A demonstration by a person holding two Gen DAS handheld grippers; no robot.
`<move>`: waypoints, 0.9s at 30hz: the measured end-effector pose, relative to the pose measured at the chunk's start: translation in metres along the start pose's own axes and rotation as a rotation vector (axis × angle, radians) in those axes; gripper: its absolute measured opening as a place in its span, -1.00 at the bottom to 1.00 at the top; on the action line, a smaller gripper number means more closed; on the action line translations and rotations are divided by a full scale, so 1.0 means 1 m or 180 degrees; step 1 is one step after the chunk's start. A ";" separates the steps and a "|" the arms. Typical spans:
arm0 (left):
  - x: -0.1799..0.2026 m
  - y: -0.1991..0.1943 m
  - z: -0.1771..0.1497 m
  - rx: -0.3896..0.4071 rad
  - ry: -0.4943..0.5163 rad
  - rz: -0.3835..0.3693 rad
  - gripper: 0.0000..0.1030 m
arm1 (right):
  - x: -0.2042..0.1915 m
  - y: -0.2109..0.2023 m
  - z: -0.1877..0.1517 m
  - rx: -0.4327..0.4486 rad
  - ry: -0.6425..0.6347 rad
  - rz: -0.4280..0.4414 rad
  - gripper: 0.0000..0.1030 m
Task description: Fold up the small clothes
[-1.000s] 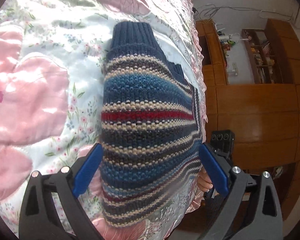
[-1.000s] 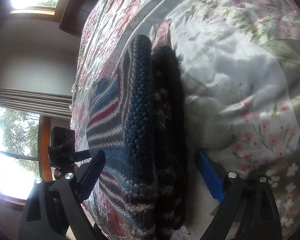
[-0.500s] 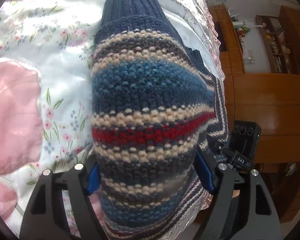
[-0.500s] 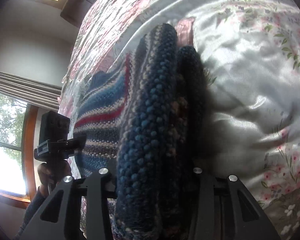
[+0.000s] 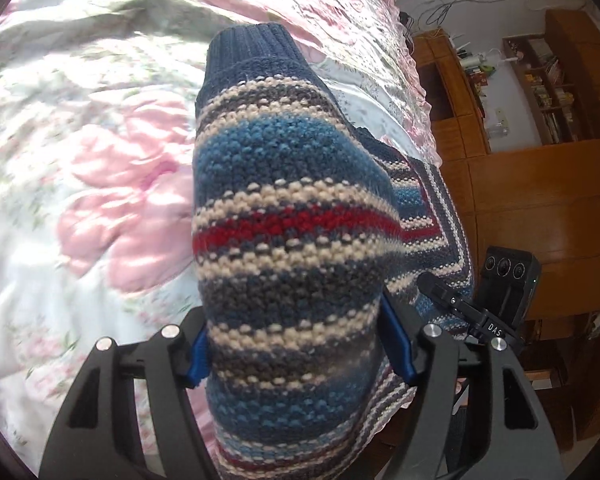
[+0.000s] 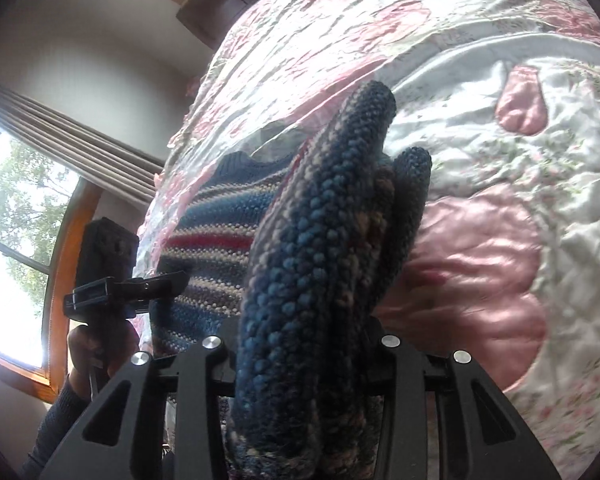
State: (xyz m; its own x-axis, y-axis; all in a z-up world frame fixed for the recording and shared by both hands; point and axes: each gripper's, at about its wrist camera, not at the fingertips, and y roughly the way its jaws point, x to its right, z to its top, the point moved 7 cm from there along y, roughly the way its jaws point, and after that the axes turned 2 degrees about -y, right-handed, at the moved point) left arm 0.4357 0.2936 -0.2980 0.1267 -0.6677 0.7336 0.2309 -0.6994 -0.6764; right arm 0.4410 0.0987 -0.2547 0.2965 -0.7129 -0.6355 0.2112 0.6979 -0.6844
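The floral quilted bedspread [image 5: 100, 208] filled most of what I saw, pink and white satin; behind it stood wooden cabinets [image 5: 540, 208] on one side and a curtained window [image 6: 16, 240] on the other; on the bedspread lay the striped knitted sweater [image 5: 292, 216], its navy ribbed cuff [image 5: 252, 50] pointing away from me; my left gripper [image 5: 296, 344] had its blue-padded jaws pinching a thick bunch of the sweater; my right gripper [image 6: 304, 344] had its jaws clamped on a folded edge of the same knit, raised off the bedspread; a hand [image 6: 100, 344] gripped the left tool's handle.
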 end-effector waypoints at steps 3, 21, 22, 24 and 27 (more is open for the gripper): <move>-0.040 -0.045 -0.030 0.0135 -0.0113 0.0008 0.30 | -0.042 0.031 -0.026 -0.0047 -0.0057 0.0108 -0.26; -0.177 -0.145 -0.152 0.0626 -0.0517 0.0206 0.58 | -0.094 0.123 -0.139 -0.0633 0.0000 0.0386 0.33; -0.174 -0.162 -0.152 0.0807 -0.0453 0.0364 0.58 | -0.095 0.115 -0.127 -0.0556 -0.0030 0.0358 0.34; -0.159 -0.191 -0.157 0.1149 -0.0323 0.0352 0.61 | -0.092 0.107 -0.101 -0.0365 -0.0016 0.0318 0.34; -0.121 -0.206 -0.168 0.1425 -0.0099 -0.0097 0.61 | -0.082 0.117 -0.071 -0.0348 0.0148 0.0355 0.28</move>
State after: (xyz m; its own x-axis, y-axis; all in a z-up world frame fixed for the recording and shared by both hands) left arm 0.2112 0.4757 -0.2583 0.1408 -0.6357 0.7590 0.6289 -0.5346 -0.5645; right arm 0.3749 0.2341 -0.3082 0.2684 -0.6356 -0.7238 0.0759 0.7630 -0.6419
